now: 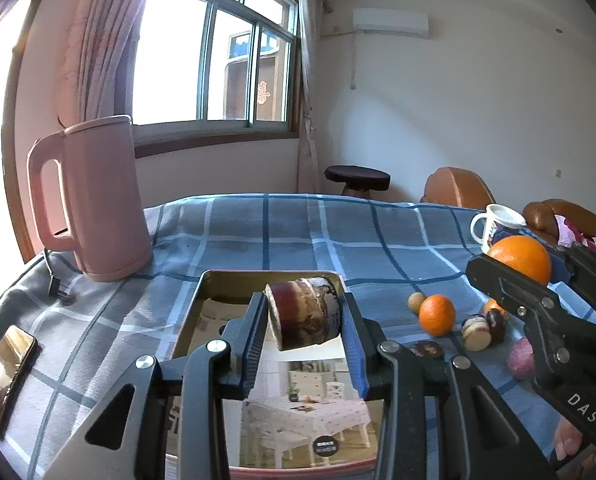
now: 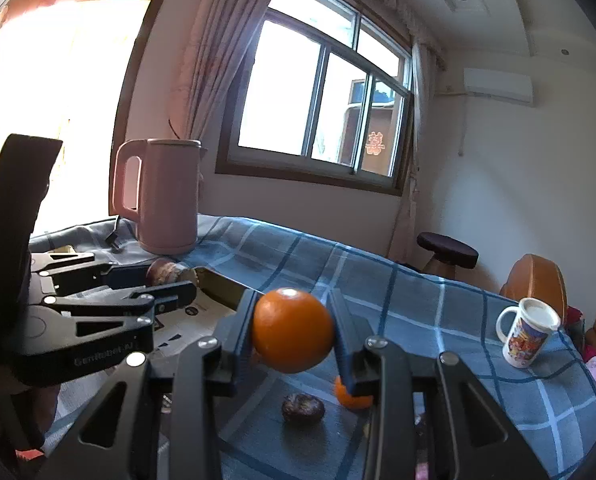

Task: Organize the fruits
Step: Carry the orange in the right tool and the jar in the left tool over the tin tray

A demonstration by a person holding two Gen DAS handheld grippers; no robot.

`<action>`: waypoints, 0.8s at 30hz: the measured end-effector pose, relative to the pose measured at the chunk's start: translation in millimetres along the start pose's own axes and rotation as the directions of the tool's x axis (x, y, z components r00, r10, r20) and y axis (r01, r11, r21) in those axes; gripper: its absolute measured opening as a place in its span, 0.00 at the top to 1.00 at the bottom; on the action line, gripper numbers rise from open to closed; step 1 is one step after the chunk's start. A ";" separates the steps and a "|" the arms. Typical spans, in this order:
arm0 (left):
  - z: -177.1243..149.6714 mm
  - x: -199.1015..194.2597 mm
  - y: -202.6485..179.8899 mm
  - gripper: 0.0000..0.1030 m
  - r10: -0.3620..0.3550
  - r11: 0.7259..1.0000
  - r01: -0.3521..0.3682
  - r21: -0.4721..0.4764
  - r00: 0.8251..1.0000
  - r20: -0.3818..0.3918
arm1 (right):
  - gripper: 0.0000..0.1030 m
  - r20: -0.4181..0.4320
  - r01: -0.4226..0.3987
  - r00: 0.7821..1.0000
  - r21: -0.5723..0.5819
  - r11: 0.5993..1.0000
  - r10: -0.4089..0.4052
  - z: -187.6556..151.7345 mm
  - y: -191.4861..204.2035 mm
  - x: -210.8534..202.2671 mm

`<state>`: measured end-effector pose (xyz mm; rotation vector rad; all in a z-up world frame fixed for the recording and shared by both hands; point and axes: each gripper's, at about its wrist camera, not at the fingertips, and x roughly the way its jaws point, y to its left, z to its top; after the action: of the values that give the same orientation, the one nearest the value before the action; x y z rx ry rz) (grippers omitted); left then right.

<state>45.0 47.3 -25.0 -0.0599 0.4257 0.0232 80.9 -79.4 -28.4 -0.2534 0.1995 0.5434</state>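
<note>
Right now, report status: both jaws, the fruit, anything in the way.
Left gripper shut on dark banded piece, held over tin tray. Right gripper shut on orange, lifted off cloth. Tray path open; small orange and loose pieces lie beside tray.

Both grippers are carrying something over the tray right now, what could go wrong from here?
The left gripper holds the brown cylindrical piece tilted, above the tray; it might slip out. The right gripper pinches the round orange at its sides, so it could roll free. The two grippers are close together and might collide over the tray.
</note>
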 end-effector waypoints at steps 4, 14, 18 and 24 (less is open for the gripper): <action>-1.4 3.1 8.2 0.63 0.013 1.000 -0.013 -0.010 1.000 -0.011 | 0.63 -0.007 -0.014 1.000 -0.006 1.000 0.014 0.3 4.8 8.2; -2.4 8.1 23.4 0.63 0.035 0.999 -0.036 -0.029 0.999 -0.031 | 0.63 -0.027 -0.057 0.998 -0.010 0.998 0.056 2.6 16.6 27.9; -3.1 9.9 28.9 0.63 0.044 0.998 -0.045 -0.035 0.998 -0.037 | 0.63 -0.032 -0.068 0.997 -0.011 0.998 0.067 3.0 23.0 33.8; -4.2 13.0 34.4 0.63 0.056 0.998 -0.058 -0.039 0.997 -0.049 | 0.63 -0.047 -0.087 0.995 -0.012 0.996 0.087 1.7 30.6 43.0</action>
<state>53.9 81.5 -36.1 -0.0880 0.4752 0.0869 100.9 -32.8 -43.3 -0.2720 0.2525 0.6260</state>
